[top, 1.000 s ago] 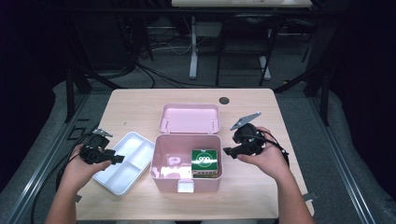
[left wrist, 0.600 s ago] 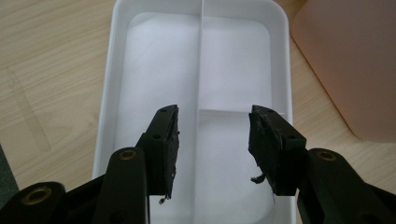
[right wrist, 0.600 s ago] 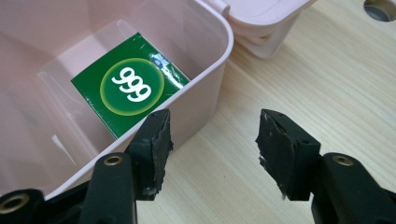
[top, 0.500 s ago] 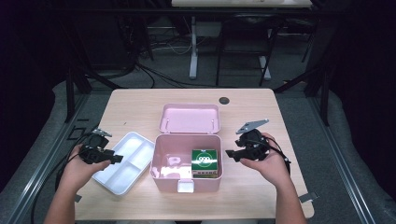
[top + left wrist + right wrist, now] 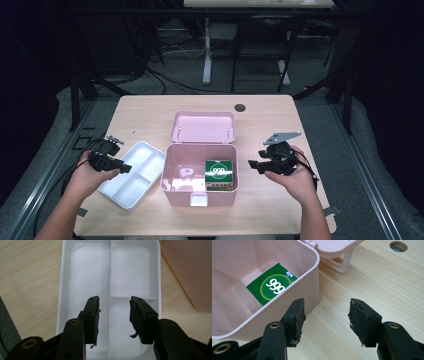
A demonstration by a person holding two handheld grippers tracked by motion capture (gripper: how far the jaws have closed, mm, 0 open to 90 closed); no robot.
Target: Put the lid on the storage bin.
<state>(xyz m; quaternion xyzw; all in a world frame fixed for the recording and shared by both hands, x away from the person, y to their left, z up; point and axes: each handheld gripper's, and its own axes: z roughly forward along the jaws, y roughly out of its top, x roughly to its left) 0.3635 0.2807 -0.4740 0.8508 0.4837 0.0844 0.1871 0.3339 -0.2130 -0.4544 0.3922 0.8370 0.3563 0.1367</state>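
Wooden table (image 5: 150, 110), left tool (image 5: 113, 315) narrowing, empty, above white tray (image 5: 75, 277); right tool (image 5: 325, 315) spread, seemingly beside pink box (image 5: 242, 265).

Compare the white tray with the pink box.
The white tray is shallow, split by dividers and holds nothing; the pink box is deep, undivided and holds a green carton. The tray has no lid; the box has a hinged lid lying open behind it. Both are plastic, rounded-cornered, and rest on the table.
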